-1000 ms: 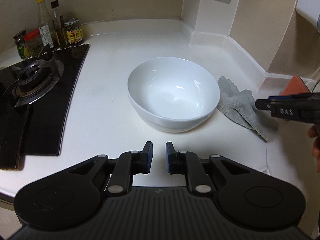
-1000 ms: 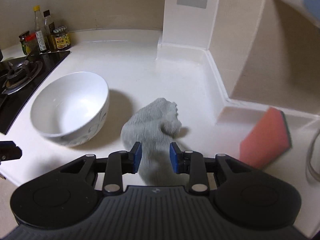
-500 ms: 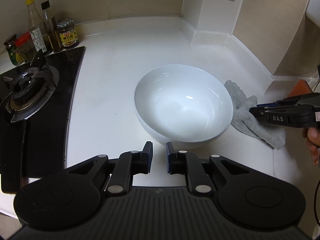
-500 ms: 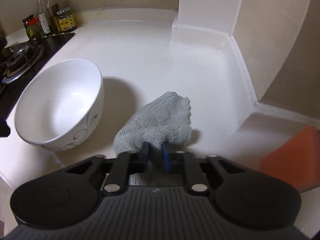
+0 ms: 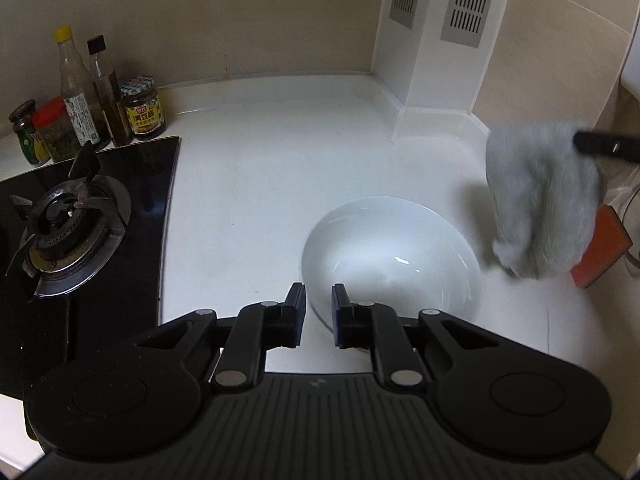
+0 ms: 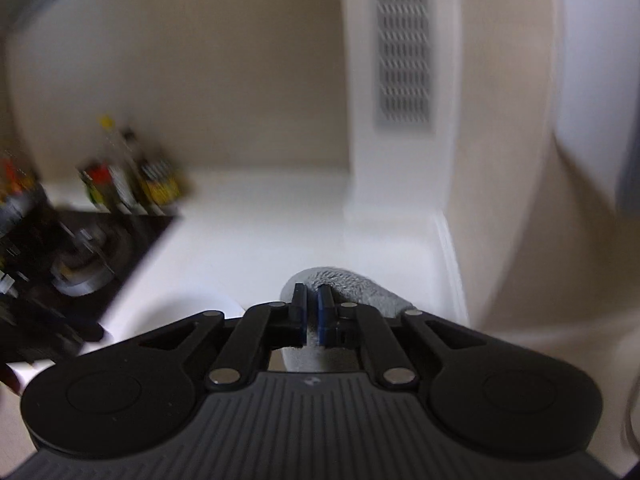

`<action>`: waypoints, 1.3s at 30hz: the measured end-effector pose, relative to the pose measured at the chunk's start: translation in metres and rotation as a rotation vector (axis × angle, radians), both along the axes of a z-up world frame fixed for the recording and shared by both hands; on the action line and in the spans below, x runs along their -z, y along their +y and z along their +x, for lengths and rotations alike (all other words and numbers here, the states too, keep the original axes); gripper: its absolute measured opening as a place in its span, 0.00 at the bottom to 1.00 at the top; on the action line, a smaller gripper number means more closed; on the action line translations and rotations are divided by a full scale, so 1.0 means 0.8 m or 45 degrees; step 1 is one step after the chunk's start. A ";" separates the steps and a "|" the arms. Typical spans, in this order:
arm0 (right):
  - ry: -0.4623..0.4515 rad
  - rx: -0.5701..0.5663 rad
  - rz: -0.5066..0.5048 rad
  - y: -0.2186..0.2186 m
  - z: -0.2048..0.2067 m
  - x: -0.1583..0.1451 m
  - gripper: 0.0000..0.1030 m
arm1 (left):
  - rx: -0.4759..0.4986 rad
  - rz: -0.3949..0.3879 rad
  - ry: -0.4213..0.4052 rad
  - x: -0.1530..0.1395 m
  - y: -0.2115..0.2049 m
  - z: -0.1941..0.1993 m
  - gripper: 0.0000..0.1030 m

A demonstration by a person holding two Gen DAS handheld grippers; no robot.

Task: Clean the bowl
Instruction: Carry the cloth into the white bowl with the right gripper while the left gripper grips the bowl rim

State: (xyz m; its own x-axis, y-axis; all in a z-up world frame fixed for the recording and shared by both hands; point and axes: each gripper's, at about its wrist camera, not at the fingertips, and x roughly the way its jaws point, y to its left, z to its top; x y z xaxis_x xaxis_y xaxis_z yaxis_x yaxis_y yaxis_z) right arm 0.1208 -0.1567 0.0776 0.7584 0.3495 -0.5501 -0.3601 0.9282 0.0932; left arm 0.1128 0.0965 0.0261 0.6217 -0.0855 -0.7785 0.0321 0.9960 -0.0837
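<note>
The white bowl (image 5: 390, 258) sits upright on the white tabletop (image 5: 260, 184), just ahead of the left hand-held gripper (image 5: 319, 314); its inside looks bare and glossy, with only a small highlight near the bottom; at the far left, beside the black gas stove (image 5: 68, 220), stand two bottles (image 5: 90, 92) holding dark and pale liquids, a labelled jar (image 5: 142, 108) with a checked lid, and two smaller jars (image 5: 38, 134) of greenish contents; what each holds exactly is too small to tell.

The left hand-held gripper has its jaws part open with nothing between them; the near edge of the bowl shows through the gap, but the blue pads (image 5: 339, 312) do not press on it.

The right hand-held gripper (image 6: 312, 312) has just been closing its jaws and they are now nearly together, pinching the grey cloth (image 6: 352, 284); seen from the left wrist view the cloth (image 5: 540, 200) hangs blurred in the air to the right of the bowl, clear of the tabletop, with an orange sponge (image 5: 600, 244) partly hidden behind it.
</note>
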 end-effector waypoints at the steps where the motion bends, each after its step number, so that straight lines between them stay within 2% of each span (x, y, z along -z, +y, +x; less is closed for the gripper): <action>1: 0.001 -0.014 0.013 0.006 0.001 -0.004 0.03 | 0.000 -0.004 0.004 0.001 0.004 0.001 0.15; 4: 0.042 -0.093 0.035 0.041 0.005 0.001 0.03 | -0.003 -0.021 0.000 0.006 0.022 0.002 0.15; 10: 0.268 -0.222 -0.068 0.125 0.032 0.074 0.03 | 0.030 -0.051 0.021 0.016 0.043 0.007 0.15; 14: 0.393 -0.185 -0.131 0.157 0.052 0.111 0.04 | 0.076 -0.077 0.026 0.019 0.051 0.015 0.15; 17: 0.513 -0.145 -0.218 0.176 0.071 0.135 0.07 | 0.108 -0.160 0.066 0.022 0.058 0.028 0.15; 19: 0.544 -0.134 -0.268 0.185 0.075 0.144 0.09 | 0.145 -0.207 0.090 0.026 0.061 0.039 0.15; 22: 0.612 -0.116 -0.238 0.179 0.078 0.146 0.15 | 0.163 -0.226 0.132 0.034 0.060 0.051 0.15; 25: 0.626 -0.119 -0.251 0.175 0.082 0.154 0.23 | 0.155 -0.224 0.156 0.042 0.057 0.057 0.15; 31: 0.649 -0.260 -0.300 0.181 0.103 0.168 0.24 | 0.102 -0.208 0.223 0.056 0.042 0.075 0.18; 35: 0.670 -0.314 -0.293 0.174 0.119 0.174 0.24 | 0.109 -0.188 0.285 0.062 0.031 0.083 0.11; 39: 0.644 -0.336 -0.330 0.179 0.131 0.179 0.13 | 0.146 -0.174 0.282 0.063 0.029 0.086 0.11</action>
